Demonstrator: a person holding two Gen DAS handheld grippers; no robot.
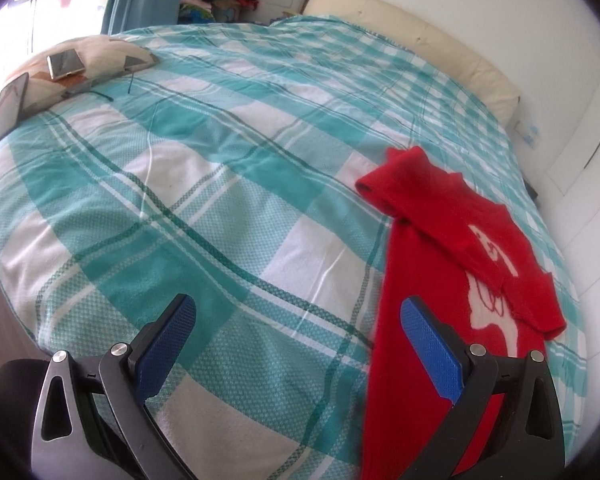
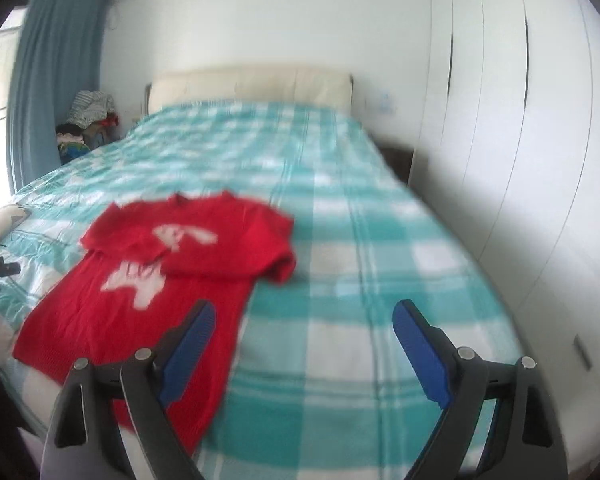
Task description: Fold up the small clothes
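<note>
A small red sweater (image 1: 432, 280) with a white pattern lies on the teal and white checked bedspread (image 1: 204, 208). Its upper part and sleeves are folded over its body. In the right wrist view the sweater (image 2: 156, 280) lies left of centre. My left gripper (image 1: 298, 316) is open and empty above the bed, with its right finger over the sweater's left edge. My right gripper (image 2: 304, 320) is open and empty above the bedspread (image 2: 360, 272), just right of the sweater's lower hem.
A cushion (image 1: 80, 64) at the bed's left edge carries two phones (image 1: 66, 63). A cream headboard (image 2: 252, 84) stands at the far end. White wardrobe doors (image 2: 500, 120) line the right side. A clothes pile (image 2: 90, 112) and a blue curtain (image 2: 56, 72) stand at back left.
</note>
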